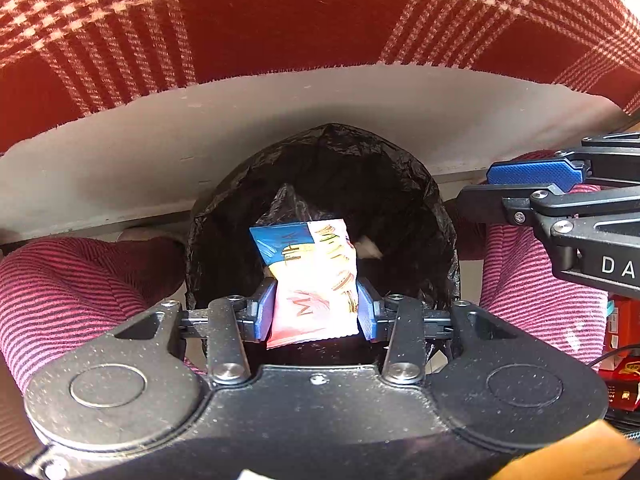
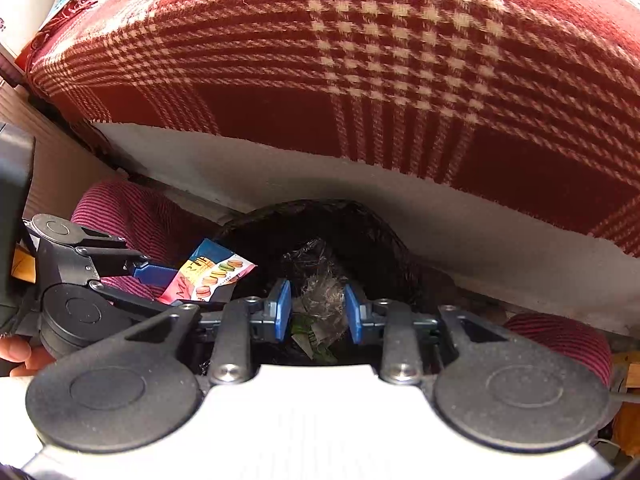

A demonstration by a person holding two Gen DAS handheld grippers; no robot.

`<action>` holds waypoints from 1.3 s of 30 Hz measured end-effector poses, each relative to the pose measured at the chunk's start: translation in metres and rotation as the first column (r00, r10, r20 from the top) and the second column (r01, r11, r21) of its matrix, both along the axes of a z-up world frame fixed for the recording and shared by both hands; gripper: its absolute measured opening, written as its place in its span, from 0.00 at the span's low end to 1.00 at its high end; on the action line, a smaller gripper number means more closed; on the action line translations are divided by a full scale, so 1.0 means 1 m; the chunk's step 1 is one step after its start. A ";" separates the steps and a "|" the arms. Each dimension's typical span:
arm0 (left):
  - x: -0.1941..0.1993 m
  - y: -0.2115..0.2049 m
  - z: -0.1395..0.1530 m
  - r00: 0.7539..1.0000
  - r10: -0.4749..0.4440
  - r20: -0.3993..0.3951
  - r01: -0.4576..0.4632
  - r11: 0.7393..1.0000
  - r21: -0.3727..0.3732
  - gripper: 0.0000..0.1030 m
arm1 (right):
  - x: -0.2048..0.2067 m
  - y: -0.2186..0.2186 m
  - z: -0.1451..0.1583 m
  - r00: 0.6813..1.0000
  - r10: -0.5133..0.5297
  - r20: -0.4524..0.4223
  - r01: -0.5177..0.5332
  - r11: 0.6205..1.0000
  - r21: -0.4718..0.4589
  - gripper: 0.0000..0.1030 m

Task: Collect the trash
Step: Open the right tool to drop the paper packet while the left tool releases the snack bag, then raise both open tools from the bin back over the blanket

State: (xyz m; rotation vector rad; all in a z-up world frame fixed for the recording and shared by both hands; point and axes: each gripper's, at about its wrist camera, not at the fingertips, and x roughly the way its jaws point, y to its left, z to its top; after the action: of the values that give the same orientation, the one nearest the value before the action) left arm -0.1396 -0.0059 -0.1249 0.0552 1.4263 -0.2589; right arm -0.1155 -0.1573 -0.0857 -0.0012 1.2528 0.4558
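Note:
My left gripper (image 1: 316,312) is shut on a pink and blue snack wrapper (image 1: 316,280), its blue pads (image 1: 264,312) pressing both sides. It hangs over the open mouth of a bin lined with a black bag (image 1: 400,184). From the right wrist the same wrapper (image 2: 212,276) shows at the bin's left rim. My right gripper (image 2: 318,312) stands partly open over the bin (image 2: 380,240). Crumpled clear plastic (image 2: 324,296) and a green scrap (image 2: 314,338) show through its gap and seem to lie inside the bin. Its bare blue pad (image 1: 532,174) shows beside the bin.
A table edge (image 1: 120,160) draped with a red checked cloth (image 1: 280,20) overhangs the bin. The person's legs in pink striped trousers (image 1: 72,288) flank it on both sides. Red boxes (image 1: 620,344) stand at the far right. A hand (image 2: 20,356) holds the left gripper.

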 end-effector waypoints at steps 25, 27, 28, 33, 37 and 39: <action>-0.001 -0.001 0.015 0.999 -0.010 0.050 0.009 1.000 0.020 0.72 | 0.002 -0.001 0.005 1.000 -0.015 0.009 0.015 1.000 0.011 0.54; -0.001 0.000 0.020 0.998 -0.012 0.068 0.011 1.000 0.023 0.72 | 0.003 -0.002 0.008 1.000 -0.018 0.016 0.018 1.000 0.017 0.54; -0.001 0.001 0.024 0.997 -0.014 0.081 0.012 1.000 0.021 0.72 | 0.004 -0.003 0.010 1.000 -0.018 0.022 0.018 1.000 0.021 0.55; -0.001 0.005 0.060 0.977 -0.031 0.210 0.033 0.999 -0.008 0.72 | 0.004 -0.006 0.041 0.990 0.019 0.136 -0.027 0.998 0.051 0.60; 0.000 0.008 0.102 0.928 -0.047 0.369 0.063 0.998 -0.031 0.81 | 0.011 -0.015 0.077 0.968 0.040 0.246 -0.067 0.993 0.100 0.66; 0.004 0.011 0.121 0.903 -0.035 0.427 0.066 0.996 -0.056 0.85 | 0.016 -0.023 0.093 0.954 0.027 0.297 -0.064 0.991 0.114 0.69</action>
State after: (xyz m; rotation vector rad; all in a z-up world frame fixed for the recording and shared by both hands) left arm -0.1351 0.0054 -0.0039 0.0865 0.9786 -0.3179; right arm -0.0995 -0.1802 0.0076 0.0060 0.9308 0.5511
